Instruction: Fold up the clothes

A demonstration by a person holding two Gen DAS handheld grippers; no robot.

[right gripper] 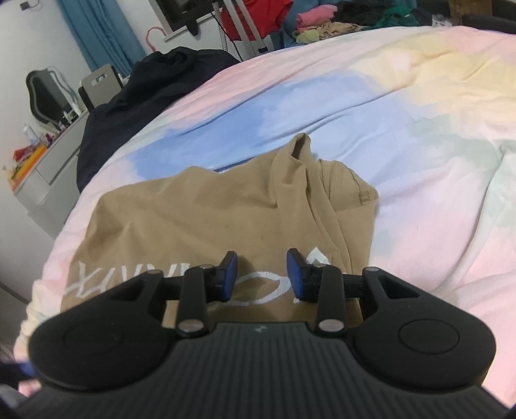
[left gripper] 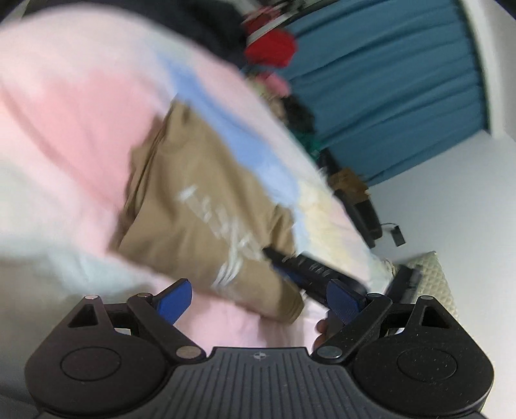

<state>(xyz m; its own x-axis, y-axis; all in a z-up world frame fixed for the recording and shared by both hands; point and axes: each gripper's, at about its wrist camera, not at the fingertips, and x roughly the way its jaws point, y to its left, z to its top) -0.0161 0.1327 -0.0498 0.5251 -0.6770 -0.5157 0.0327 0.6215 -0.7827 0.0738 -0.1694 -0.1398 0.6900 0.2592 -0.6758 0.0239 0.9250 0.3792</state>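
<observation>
Right wrist view shows your right gripper (right gripper: 262, 272) spread apart just above the tan shirt (right gripper: 206, 219), which lies crumpled on the pastel bedsheet (right gripper: 419, 135) with its white lettering nearest you. Your left gripper (left gripper: 258, 303) is spread wide too, holding nothing, over the sheet beside the shirt (left gripper: 200, 206). That view is motion-blurred. A dark garment (right gripper: 135, 93) lies at the bed's far edge.

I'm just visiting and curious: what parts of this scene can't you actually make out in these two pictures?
- White lettering on the tan shirt: right wrist view, partly covered by the right gripper; smeared by motion blur in the left wrist view.
- Clothes pile behind the bed: cut off by the top edge.
- Dresser items: too small.
</observation>
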